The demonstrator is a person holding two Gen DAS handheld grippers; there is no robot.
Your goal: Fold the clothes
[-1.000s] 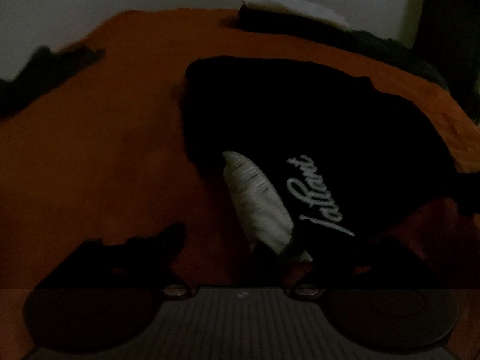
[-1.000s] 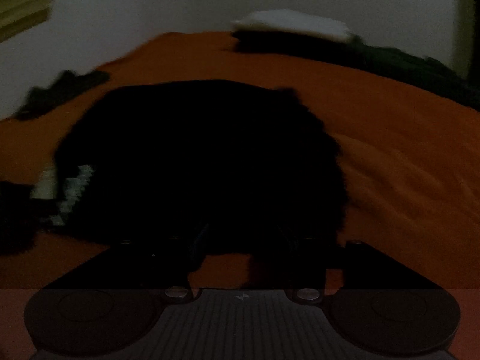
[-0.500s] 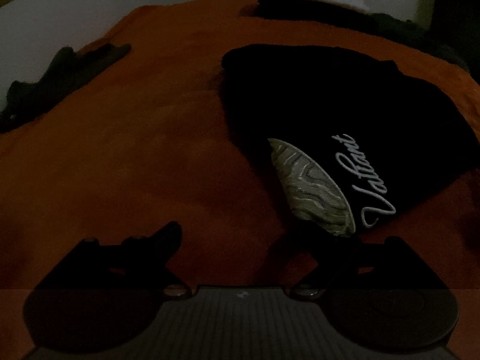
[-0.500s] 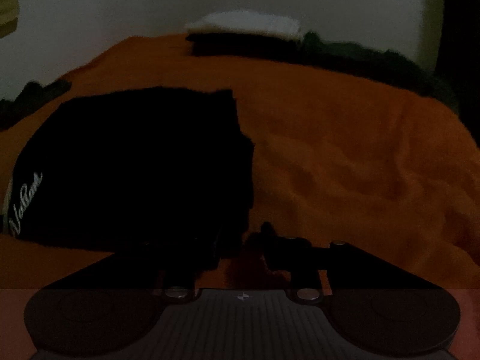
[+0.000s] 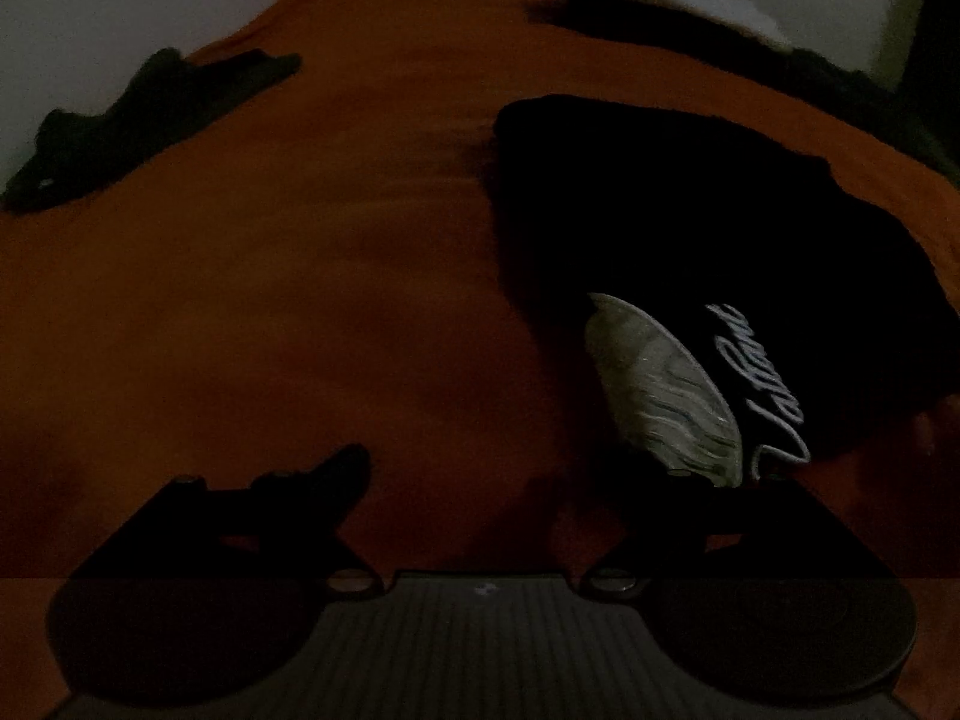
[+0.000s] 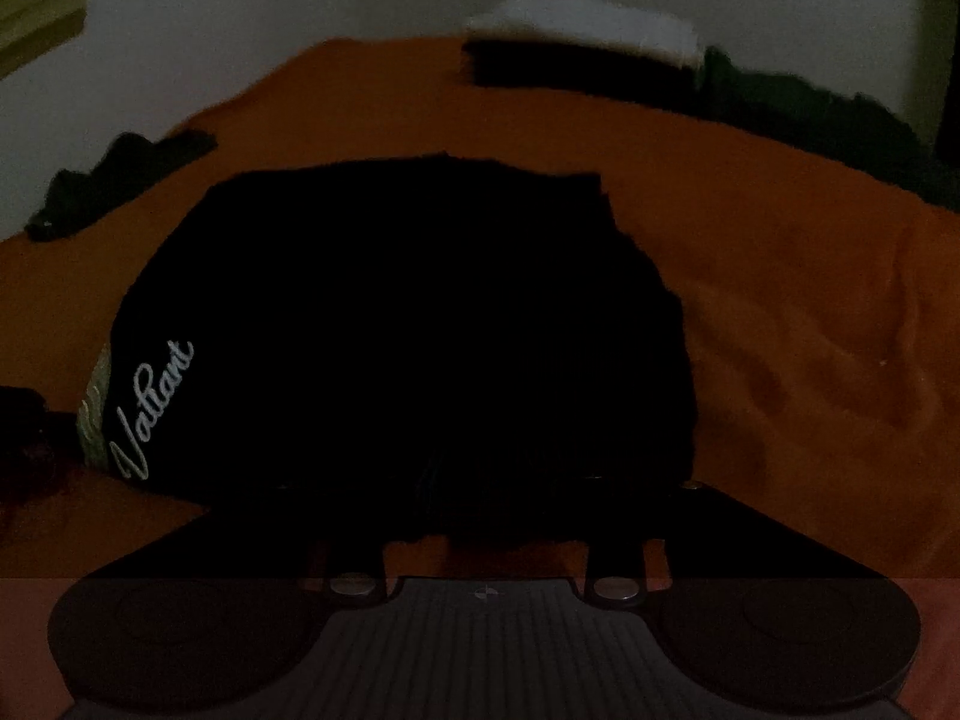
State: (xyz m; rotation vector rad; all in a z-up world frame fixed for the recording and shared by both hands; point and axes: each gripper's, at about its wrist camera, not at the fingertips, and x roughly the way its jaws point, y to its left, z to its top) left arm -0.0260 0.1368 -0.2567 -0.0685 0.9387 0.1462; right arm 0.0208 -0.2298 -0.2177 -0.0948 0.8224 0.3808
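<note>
Folded black garment (image 6: 408, 324) on orange bedspread (image 5: 270, 312). Left gripper (image 5: 510, 480) closing, nothing between; right gripper (image 6: 480, 516) opening, contact indiscernible. Next: stacking, probably.

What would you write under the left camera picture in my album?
Folded black shirt with white lettering on an orange bedspread, left gripper beside it.

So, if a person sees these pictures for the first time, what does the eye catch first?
First the black garment with white script lettering, lying folded in the middle of the orange bedcover. Next, the pale patterned patch beside the lettering. Then the white and dark folded stack at the bed's far edge, by the wall.
</note>
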